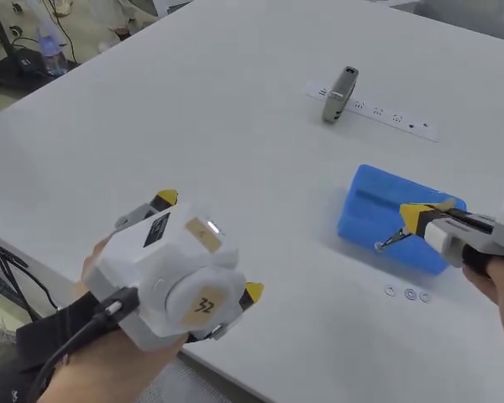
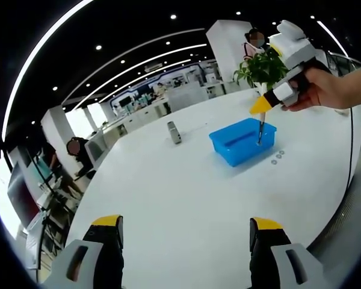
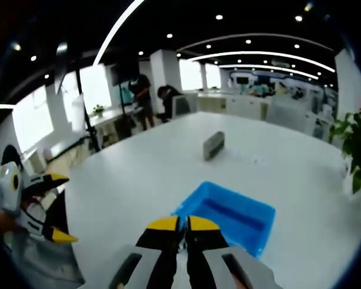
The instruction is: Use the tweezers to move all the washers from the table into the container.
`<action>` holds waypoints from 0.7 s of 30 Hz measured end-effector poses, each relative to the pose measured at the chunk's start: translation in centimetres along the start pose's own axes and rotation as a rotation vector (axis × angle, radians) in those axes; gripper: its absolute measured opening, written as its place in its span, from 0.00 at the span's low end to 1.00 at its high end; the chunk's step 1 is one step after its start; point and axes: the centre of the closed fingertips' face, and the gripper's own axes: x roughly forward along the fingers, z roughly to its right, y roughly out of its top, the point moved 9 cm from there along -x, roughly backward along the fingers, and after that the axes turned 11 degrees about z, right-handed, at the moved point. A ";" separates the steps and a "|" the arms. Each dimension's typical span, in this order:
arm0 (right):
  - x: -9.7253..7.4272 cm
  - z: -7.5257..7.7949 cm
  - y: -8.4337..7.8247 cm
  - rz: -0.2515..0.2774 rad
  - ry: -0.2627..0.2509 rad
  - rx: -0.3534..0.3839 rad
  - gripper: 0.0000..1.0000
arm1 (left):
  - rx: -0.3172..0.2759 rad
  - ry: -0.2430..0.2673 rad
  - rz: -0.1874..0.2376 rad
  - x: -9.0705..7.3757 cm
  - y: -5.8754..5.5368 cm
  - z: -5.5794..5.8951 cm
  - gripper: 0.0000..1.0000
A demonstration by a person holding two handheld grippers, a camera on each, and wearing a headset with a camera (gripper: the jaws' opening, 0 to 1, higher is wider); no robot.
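You are looking at three washers [image 1: 410,294] lying on the table [image 1: 193,143], one blue container [image 1: 378,206], one pair of tweezers [image 1: 391,240], one power strip [image 1: 395,118] and one grey device [image 1: 340,92] sitting on it.

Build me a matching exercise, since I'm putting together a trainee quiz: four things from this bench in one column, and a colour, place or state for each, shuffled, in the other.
Things
1. washers
2. container
3. left gripper
4. right gripper

Descriptions
a. blue
b. shut on the tweezers
c. lying on the table beside the container
d. jaws wide apart, holding nothing

Pairs: 1-c, 2-a, 3-d, 4-b
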 end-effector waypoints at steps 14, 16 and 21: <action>1.3 0.6 1.3 0.032 -0.006 -0.010 0.00 | 0.003 -0.001 -0.002 0.0 0.0 0.0 0.88; 1.8 1.0 1.4 0.039 -0.010 -0.006 0.00 | 0.005 -0.001 -0.004 0.0 0.0 0.0 0.88; 2.5 1.5 1.6 0.045 -0.023 0.001 0.00 | 0.005 -0.001 -0.008 0.0 0.0 0.1 0.88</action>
